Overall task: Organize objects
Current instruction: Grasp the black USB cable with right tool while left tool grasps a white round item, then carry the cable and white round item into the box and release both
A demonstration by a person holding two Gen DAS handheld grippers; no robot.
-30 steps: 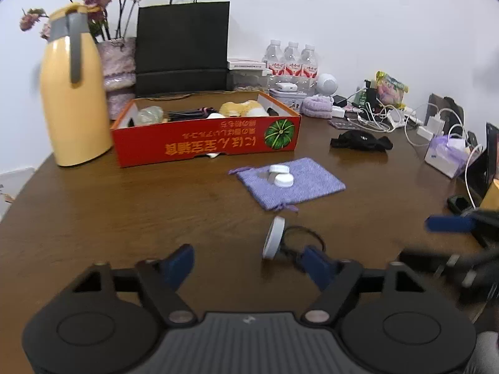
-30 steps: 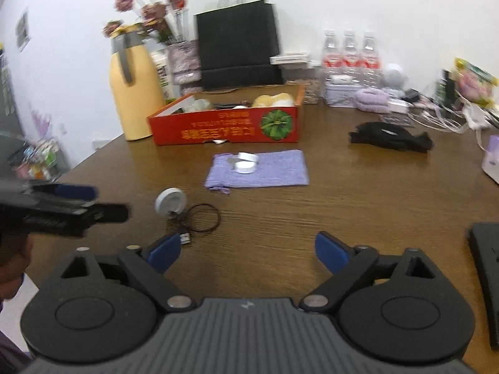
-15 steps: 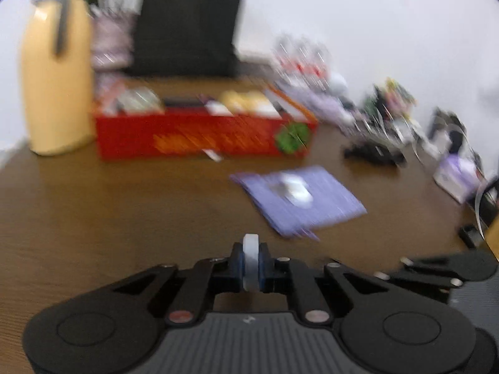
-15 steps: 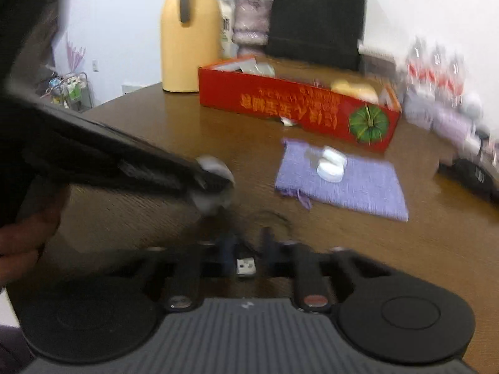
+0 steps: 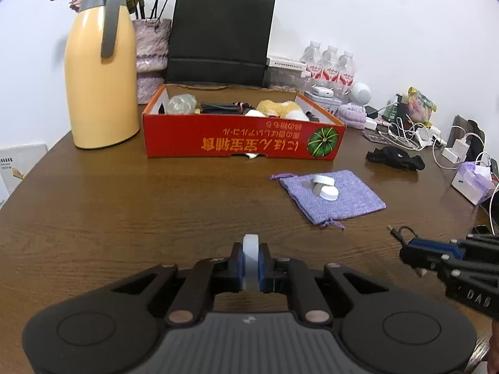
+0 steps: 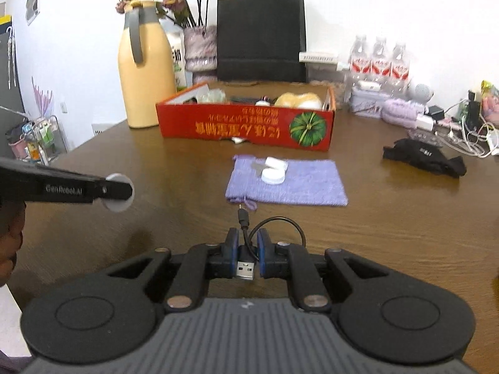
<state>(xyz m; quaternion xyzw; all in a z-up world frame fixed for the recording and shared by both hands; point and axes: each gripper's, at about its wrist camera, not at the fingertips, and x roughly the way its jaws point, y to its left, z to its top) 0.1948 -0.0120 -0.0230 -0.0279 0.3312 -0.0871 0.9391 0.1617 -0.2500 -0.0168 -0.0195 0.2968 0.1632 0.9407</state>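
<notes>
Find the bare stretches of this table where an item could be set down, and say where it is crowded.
Free: the wide patch of table bordered by the yellow jug, red box and purple pouch; also the strip between pouch and black cloth. Crowded: the back right edge, with cables and chargers, and behind the box.

I work at a brown wooden table [image 5: 109,212] with a rounded edge, set against a plain white wall [image 5: 374,15]. Light is even and soft, with a mild sheen on the wood grain. To my left, past the table's edge, a wire rack [image 6: 46,137] of small items stands on the floor beside a dark panel [image 6: 9,71]. A small picture [image 6: 32,4] hangs high on the left wall, and purple plant decals [image 6: 42,98] sit lower down
</notes>
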